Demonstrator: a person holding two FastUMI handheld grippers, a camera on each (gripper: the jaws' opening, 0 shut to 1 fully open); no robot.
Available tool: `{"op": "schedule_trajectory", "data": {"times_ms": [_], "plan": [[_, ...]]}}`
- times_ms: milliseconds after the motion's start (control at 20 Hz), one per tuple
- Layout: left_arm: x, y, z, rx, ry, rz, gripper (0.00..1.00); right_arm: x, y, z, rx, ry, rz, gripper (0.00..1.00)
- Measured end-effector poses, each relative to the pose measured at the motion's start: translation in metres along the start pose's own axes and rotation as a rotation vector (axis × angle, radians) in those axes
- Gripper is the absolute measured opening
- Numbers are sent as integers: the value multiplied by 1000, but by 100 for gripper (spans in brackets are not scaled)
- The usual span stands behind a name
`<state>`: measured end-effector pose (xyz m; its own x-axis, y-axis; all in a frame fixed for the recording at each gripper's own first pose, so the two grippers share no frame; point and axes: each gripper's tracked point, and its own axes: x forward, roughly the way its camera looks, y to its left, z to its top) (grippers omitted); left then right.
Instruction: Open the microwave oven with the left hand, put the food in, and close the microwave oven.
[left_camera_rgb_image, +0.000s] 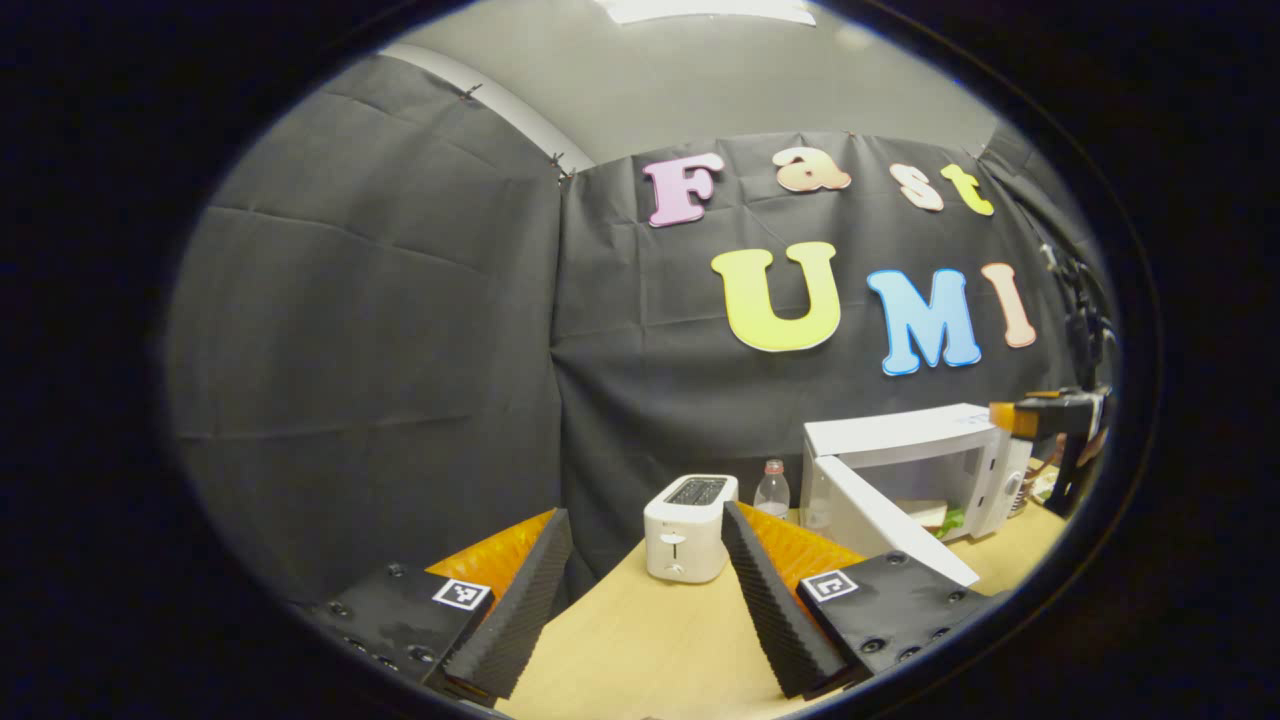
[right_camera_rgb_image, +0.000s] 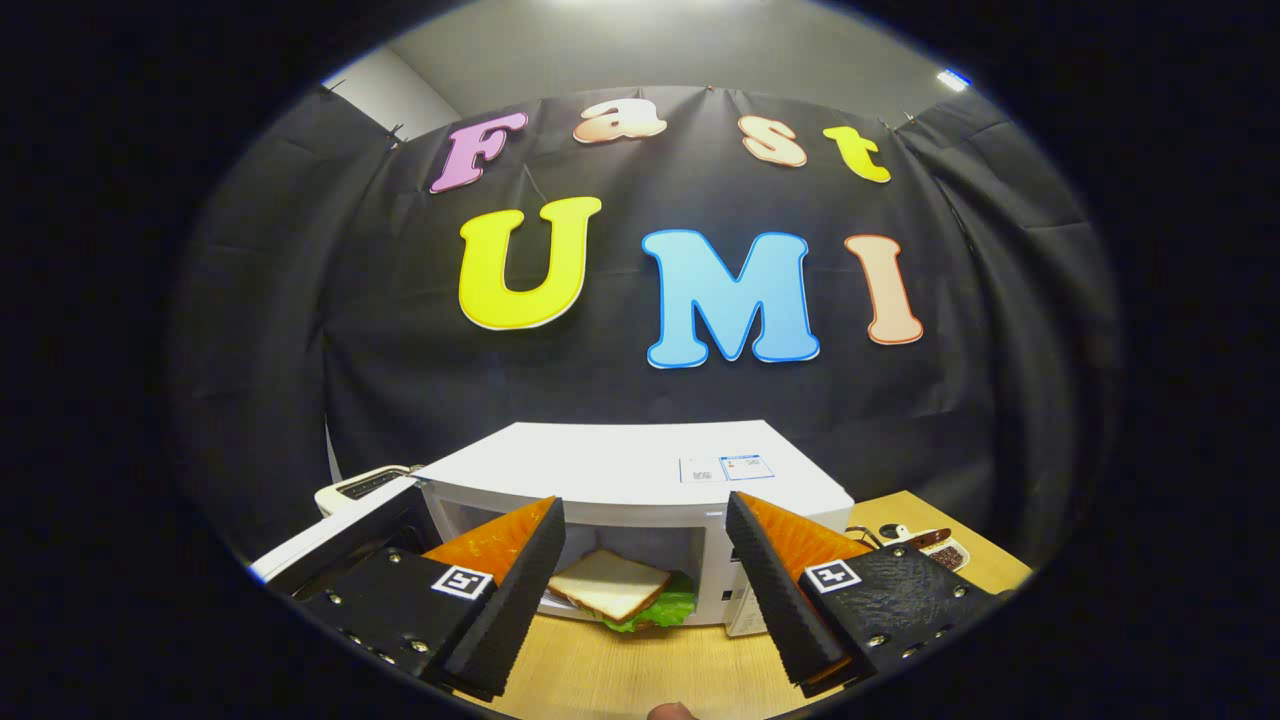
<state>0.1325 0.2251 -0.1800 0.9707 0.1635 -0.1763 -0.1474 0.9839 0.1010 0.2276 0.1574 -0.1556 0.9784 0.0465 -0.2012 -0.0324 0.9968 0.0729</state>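
The white microwave (left_camera_rgb_image: 900, 432) stands at the right of the wooden table, its door (left_camera_rgb_image: 885, 528) swung open toward the left. A sandwich (right_camera_rgb_image: 612, 585) of white bread and green lettuce lies at the front of the cavity, and it is also seen inside the oven as the sandwich (left_camera_rgb_image: 935, 516). My left gripper (left_camera_rgb_image: 645, 520) is open and holds nothing, well back from the oven and facing the toaster. My right gripper (right_camera_rgb_image: 645, 505) is open just in front of the cavity, with the sandwich beyond its fingertips and apart from them. It also shows as the right gripper (left_camera_rgb_image: 1060, 415) beside the oven.
A white toaster (left_camera_rgb_image: 688, 527) and a clear bottle (left_camera_rgb_image: 771, 490) stand left of the microwave near the cloth wall. To the right of the oven lies a small plate (right_camera_rgb_image: 925, 545) with dark food. The bare wooden table (left_camera_rgb_image: 640, 640) stretches in front.
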Motion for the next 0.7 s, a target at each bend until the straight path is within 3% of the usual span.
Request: {"op": "schedule_trajectory", "data": {"times_ms": [300, 500, 700], "plan": [[-8, -24, -31, 4, 49, -25, 100, -63, -23, 30, 7, -37, 7, 98], [-17, -42, -56, 1, 108, -49, 92, -97, -36, 37, 11, -36, 24, 98], [-33, -50, -75, -1, 140, -55, 66, -120, -44, 39, 9, -34, 34, 97]]}}
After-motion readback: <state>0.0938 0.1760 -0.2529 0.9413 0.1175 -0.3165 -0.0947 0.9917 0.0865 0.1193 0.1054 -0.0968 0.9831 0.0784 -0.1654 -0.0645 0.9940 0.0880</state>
